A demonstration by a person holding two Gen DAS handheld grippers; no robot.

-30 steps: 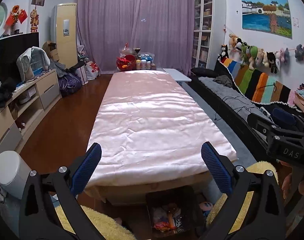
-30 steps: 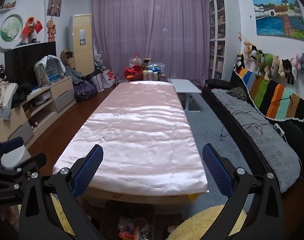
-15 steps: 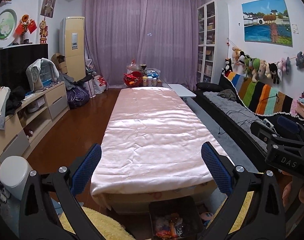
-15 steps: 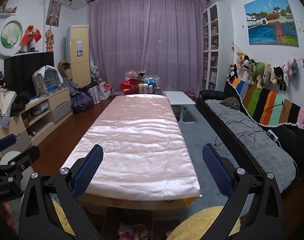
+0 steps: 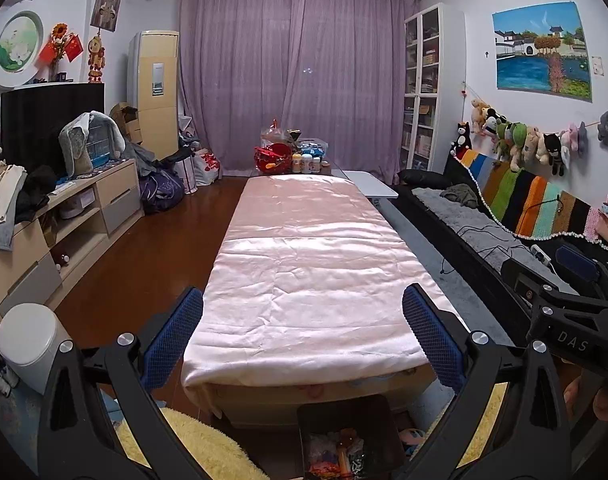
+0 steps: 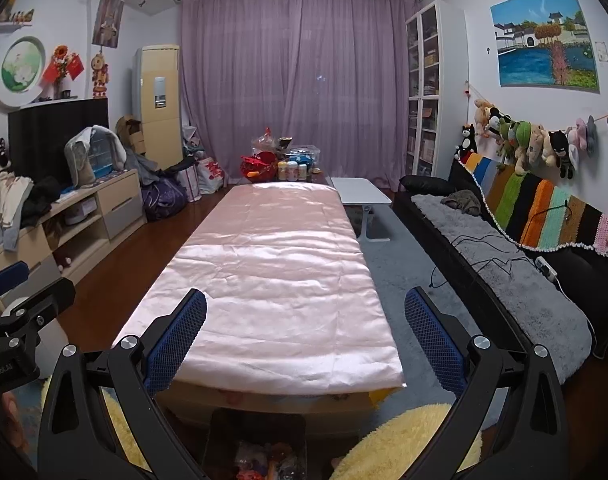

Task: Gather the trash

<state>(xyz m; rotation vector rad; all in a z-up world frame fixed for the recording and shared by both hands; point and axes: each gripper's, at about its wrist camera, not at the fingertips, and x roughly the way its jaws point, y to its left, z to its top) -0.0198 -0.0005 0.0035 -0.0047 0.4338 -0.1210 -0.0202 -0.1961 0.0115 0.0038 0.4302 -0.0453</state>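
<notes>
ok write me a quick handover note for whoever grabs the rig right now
Left gripper: open, holding nothing, raised and facing down the room.
Right gripper: open, holding nothing, raised alongside it.
Dark trash bin: on the floor at the near end of the long table, just below both grippers, with colourful wrappers already inside.
Pink tablecloth: no trash visible on it; the only things on the table are the bottles and red basket at its far end.
Done: whatever is in the bin.
Left: no loose trash shows in either view, so look around the floor and the sofa before closing out.
</notes>
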